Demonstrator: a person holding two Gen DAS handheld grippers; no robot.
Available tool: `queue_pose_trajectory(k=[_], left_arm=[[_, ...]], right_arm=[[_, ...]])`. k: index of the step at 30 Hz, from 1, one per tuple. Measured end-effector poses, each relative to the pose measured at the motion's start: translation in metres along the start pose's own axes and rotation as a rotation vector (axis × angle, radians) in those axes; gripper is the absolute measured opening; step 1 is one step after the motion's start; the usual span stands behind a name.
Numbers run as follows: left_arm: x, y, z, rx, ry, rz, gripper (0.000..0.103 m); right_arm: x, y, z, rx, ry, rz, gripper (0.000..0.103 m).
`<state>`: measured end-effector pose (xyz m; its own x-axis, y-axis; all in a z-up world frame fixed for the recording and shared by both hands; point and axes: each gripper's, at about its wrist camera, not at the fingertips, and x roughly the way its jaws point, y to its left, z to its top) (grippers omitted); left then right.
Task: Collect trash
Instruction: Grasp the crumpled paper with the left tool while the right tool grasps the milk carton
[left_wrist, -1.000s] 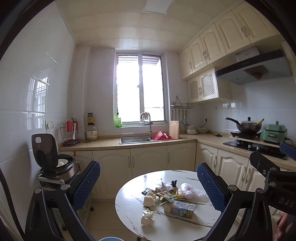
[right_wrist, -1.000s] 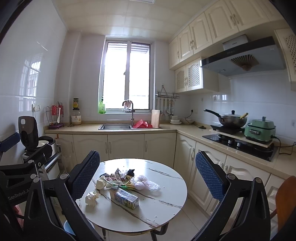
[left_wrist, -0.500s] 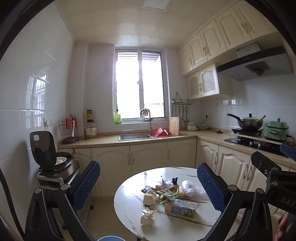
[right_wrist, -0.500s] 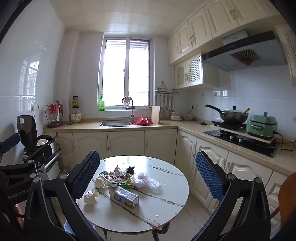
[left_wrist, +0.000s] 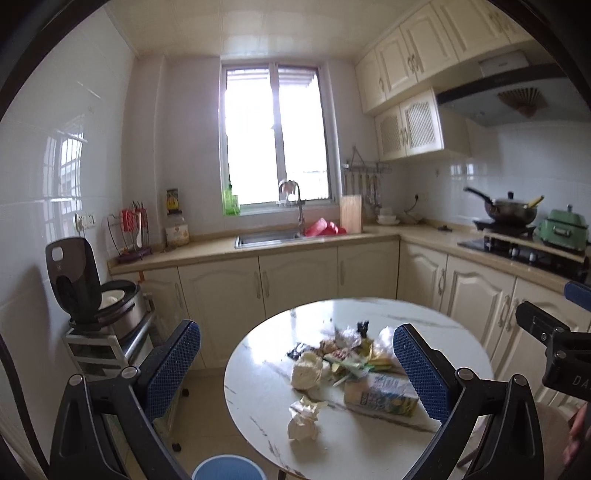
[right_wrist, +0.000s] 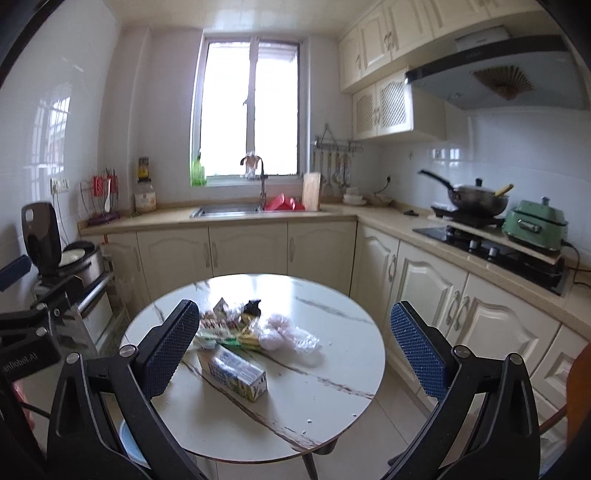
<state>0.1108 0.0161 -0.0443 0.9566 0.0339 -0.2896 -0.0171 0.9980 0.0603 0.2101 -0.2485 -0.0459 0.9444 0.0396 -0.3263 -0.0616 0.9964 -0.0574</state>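
A pile of trash lies on a round white marble table (left_wrist: 258, 387): a drink carton (left_wrist: 384, 396), a crumpled white tissue (left_wrist: 303, 424), a pale paper ball (left_wrist: 306, 374), wrappers (left_wrist: 347, 363) and a clear plastic bag (right_wrist: 284, 334). The carton also shows in the right wrist view (right_wrist: 236, 373). My left gripper (left_wrist: 295, 373) is open and empty, held above the table's near side. My right gripper (right_wrist: 295, 350) is open and empty, above the table and to the right of the left one. A blue bin (left_wrist: 229, 469) stands on the floor by the table's near left edge.
An open rice cooker (left_wrist: 96, 299) sits on a low shelf at the left wall. Cream cabinets and a counter with a sink (left_wrist: 269, 238) run along the back. A stove with a wok (right_wrist: 476, 195) and a green pot (right_wrist: 539, 225) is at the right.
Both grippers have moved forward and down toward the table; the trash pile looks larger and nearer. Both stay open and empty.
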Motion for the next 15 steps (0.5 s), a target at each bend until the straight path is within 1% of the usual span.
queue_pose_trajectory(k=[2,7,9,13,15], left_arm=[[0.029,0.006,-0.009,0.005,0.070,-0.001,0.102],[0.091,0.016,-0.029,0.006,0.241,-0.056,0.102],[0.111,0.019,-0.035,0.014,0.292,-0.067,0.102],[0.150,0.021,-0.045,0.035,0.382,-0.079,0.102],[0.164,0.025,-0.048,0.036,0.403,-0.082,0.102]], right_arm=[[0.025,0.000,-0.011,-0.017,0.059,0.028,0.103],[0.097,0.011,-0.047,-0.089,0.224,0.129,0.103],[0.128,0.023,-0.063,-0.141,0.286,0.173,0.103],[0.178,0.043,-0.087,-0.220,0.368,0.273,0.103],[0.200,0.049,-0.095,-0.244,0.414,0.313,0.103]])
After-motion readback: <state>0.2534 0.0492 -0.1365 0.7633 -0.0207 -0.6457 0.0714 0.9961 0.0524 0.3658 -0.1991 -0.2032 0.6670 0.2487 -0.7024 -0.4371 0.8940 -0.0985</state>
